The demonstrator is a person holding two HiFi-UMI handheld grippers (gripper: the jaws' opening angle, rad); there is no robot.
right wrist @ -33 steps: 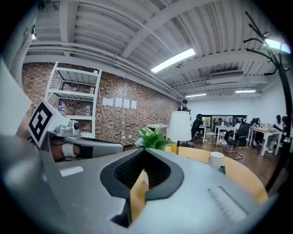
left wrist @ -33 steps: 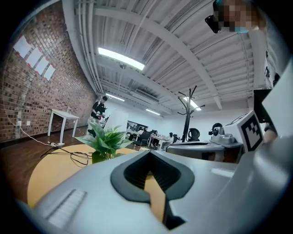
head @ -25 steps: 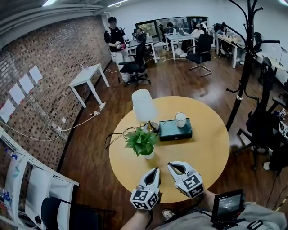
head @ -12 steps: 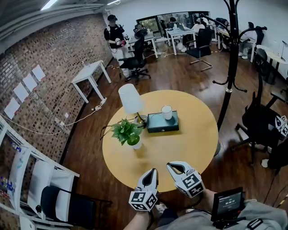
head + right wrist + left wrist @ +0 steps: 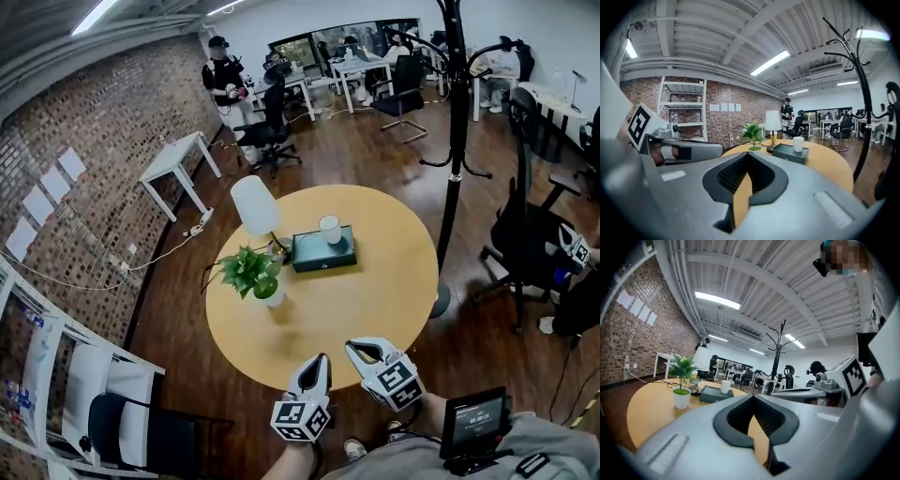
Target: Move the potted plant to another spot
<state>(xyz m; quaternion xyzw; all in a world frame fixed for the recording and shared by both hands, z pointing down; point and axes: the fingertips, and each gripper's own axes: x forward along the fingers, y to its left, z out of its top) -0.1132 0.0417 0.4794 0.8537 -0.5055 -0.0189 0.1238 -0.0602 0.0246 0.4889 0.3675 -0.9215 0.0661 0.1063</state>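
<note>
The potted plant (image 5: 253,275), green leaves in a small white pot, stands on the left part of the round yellow table (image 5: 375,300), untouched. In the left gripper view the potted plant (image 5: 682,380) is far ahead at the left; in the right gripper view the potted plant (image 5: 753,132) is small, beyond the jaws. My left gripper (image 5: 322,358) and right gripper (image 5: 355,348) hover side by side at the table's near edge, well short of the plant. Both are shut and hold nothing: left gripper (image 5: 752,397), right gripper (image 5: 747,153).
A white-shaded lamp (image 5: 255,206) and a teal box (image 5: 323,249) with a white cup (image 5: 329,228) stand behind the plant. A black coat stand (image 5: 455,141) and a black chair (image 5: 525,234) are right of the table, a white shelf (image 5: 56,375) at the left. A person (image 5: 223,80) stands far back.
The table, plant and lamp have drifted away and to the left in the head view as I stepped back. Both grippers keep their place in the view and stay shut.
</note>
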